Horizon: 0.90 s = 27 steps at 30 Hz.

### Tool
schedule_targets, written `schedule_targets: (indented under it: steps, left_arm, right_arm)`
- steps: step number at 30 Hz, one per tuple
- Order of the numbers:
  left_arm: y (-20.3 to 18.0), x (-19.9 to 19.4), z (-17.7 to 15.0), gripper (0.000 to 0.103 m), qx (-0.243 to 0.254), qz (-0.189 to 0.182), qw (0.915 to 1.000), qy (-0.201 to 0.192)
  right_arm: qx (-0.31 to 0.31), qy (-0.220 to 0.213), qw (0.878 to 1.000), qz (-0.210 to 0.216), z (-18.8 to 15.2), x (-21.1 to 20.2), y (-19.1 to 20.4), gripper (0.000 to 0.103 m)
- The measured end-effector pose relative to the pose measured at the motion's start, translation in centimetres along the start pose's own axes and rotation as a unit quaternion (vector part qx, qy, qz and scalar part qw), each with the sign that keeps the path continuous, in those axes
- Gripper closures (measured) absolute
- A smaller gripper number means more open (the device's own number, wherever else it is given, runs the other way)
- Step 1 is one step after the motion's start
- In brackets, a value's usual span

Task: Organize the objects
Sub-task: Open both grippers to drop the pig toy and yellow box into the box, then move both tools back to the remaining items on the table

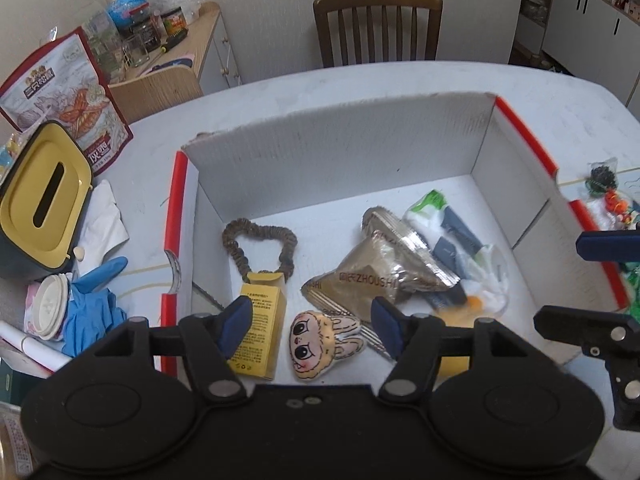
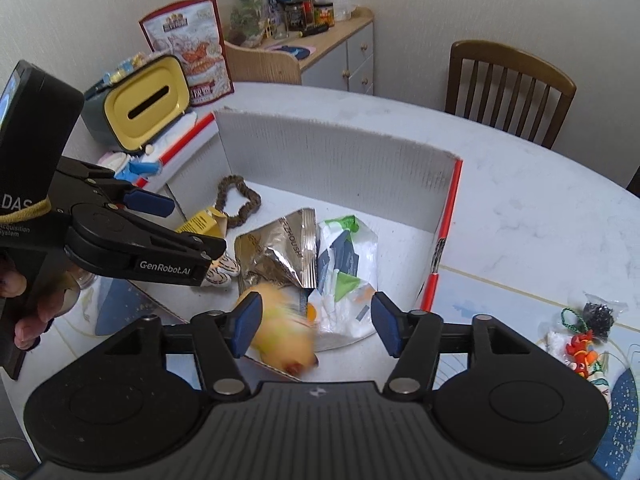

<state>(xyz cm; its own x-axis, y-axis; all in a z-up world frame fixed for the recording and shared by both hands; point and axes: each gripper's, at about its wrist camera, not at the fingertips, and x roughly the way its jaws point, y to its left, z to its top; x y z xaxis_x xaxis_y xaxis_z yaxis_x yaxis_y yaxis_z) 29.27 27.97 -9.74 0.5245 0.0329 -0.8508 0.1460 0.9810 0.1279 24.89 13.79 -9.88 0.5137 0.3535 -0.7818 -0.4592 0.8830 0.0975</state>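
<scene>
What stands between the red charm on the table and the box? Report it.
Only the box's red-edged side wall stands upright between the red charm and the box floor, so the charm likely needs lifting over it. The table between them looks bare.

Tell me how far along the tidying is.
Mostly loaded: the box already holds a scrunchie, yellow carton, foil packet and plastic bag. Both tools, left and right, are open and empty; a blurred yellow item sits below the right one. The small trinkets remain outside.
</scene>
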Motion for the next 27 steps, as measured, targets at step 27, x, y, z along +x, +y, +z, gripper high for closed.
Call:
schedule_targets:
  steps: [27]
  left_arm:
    - [-8.4, -10.4, -0.7, 0.019, 0.002, -0.045, 0.9947, -0.092]
  right_arm:
    - [0.030, -0.082, 0.996, 0.016, -3.5, -12.0, -6.4, 0.028]
